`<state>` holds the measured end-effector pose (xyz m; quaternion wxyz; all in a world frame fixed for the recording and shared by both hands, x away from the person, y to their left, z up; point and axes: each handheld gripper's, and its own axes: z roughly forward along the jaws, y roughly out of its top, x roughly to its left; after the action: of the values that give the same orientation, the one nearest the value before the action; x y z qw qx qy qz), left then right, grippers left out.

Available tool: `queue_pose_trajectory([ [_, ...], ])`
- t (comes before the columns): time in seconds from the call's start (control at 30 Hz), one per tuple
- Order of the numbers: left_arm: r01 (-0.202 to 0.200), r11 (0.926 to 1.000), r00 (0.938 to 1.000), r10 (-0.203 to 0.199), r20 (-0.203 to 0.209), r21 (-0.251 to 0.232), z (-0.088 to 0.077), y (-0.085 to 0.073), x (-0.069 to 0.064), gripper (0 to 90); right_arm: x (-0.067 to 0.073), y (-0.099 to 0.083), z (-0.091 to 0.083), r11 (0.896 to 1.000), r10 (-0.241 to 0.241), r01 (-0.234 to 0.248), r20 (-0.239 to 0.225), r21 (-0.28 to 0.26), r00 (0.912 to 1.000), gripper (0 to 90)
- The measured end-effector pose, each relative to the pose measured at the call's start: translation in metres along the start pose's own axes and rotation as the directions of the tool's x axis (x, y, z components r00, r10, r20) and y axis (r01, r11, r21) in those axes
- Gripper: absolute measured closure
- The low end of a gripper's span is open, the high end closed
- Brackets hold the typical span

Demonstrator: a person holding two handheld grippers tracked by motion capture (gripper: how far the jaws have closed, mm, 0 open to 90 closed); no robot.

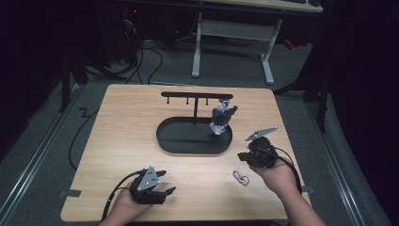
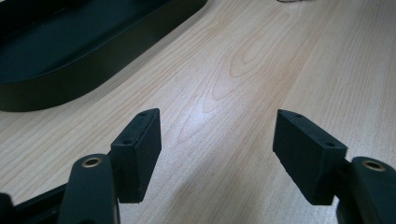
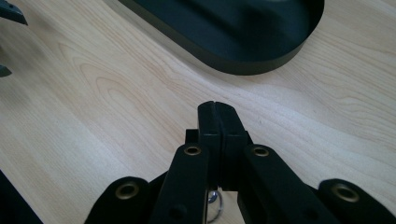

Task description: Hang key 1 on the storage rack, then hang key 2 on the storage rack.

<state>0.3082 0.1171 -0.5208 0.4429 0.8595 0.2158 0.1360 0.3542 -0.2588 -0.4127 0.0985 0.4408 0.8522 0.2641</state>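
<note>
Nearest the high camera, the left hand-held gripper rests low over the near left part of the counter, held in a hand that comes in from the bottom edge. Its jaws stand wide apart with nothing but bare wood between them, as its own view shows. Ahead of it and to its left in that view lies the rim of the tray, well apart from the jaw tips.

On the other side, the right hand-held gripper sits in the right hand, a little above the counter. Its jaws are pressed together; the two pads meet with no gap, and I cannot see anything caught between the tips. Low down between the jaw arms, a small bit of shiny metal shows; what it is I cannot tell.

Just beside this hand-held gripper, on its near side, a small metal clip lies flat on the wood, close to the hand's thumb side. Beyond the shut jaws lies the black oval tray, near but not touching. From the tray rises a T-shaped rack, and a grey figure hangs at the rack's end nearest the right hand-held gripper.
</note>
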Motion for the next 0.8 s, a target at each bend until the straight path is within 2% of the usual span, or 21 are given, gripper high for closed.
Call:
queue_pose_trajectory([
  [0.17,0.004,1.0000,1.0000,-0.004,0.000,-0.005,0.000,0.000,0.001,33.2,-0.003,-0.006,-0.001,1.000,0.008,-0.008,0.013,0.008,0.9999,90.0],
  [0.5,-0.009,1.0000,1.0000,0.009,0.004,0.000,0.004,0.003,-0.001,33.1,-0.006,-0.021,0.004,0.999,0.031,-0.031,-0.003,0.019,0.9995,90.0],
  [0.6,-0.016,0.9998,0.9999,0.016,0.005,0.006,0.005,0.004,-0.003,33.1,-0.007,-0.031,0.010,0.998,0.060,-0.060,-0.006,0.037,0.9982,90.0],
  [0.67,-0.020,0.9998,0.9998,0.020,0.004,0.001,0.005,0.005,-0.004,33.2,-0.007,-0.042,0.014,0.996,0.084,-0.084,0.009,0.035,0.9964,90.0],
  [0.7,-0.019,0.9998,0.9998,0.019,0.005,-0.001,0.004,0.006,-0.004,33.1,-0.008,-0.050,0.015,0.993,0.112,-0.113,0.012,0.027,0.9936,78.1],
  [0.73,-0.019,0.9998,0.9998,0.019,0.006,-0.003,0.004,0.006,-0.005,33.2,-0.010,-0.055,0.016,0.990,0.138,-0.138,0.000,0.024,0.9905,72.1],
  [0.77,-0.020,0.9998,0.9998,0.020,0.006,-0.003,0.005,0.006,-0.005,33.2,-0.013,-0.065,0.019,0.982,0.188,-0.187,-0.023,0.038,0.9820,66.0],
  [0.8,-0.024,0.9997,0.9997,0.024,0.008,0.001,0.006,0.006,-0.005,33.2,-0.014,-0.071,0.021,0.978,0.204,-0.203,-0.028,0.044,0.9785,64.2],
])
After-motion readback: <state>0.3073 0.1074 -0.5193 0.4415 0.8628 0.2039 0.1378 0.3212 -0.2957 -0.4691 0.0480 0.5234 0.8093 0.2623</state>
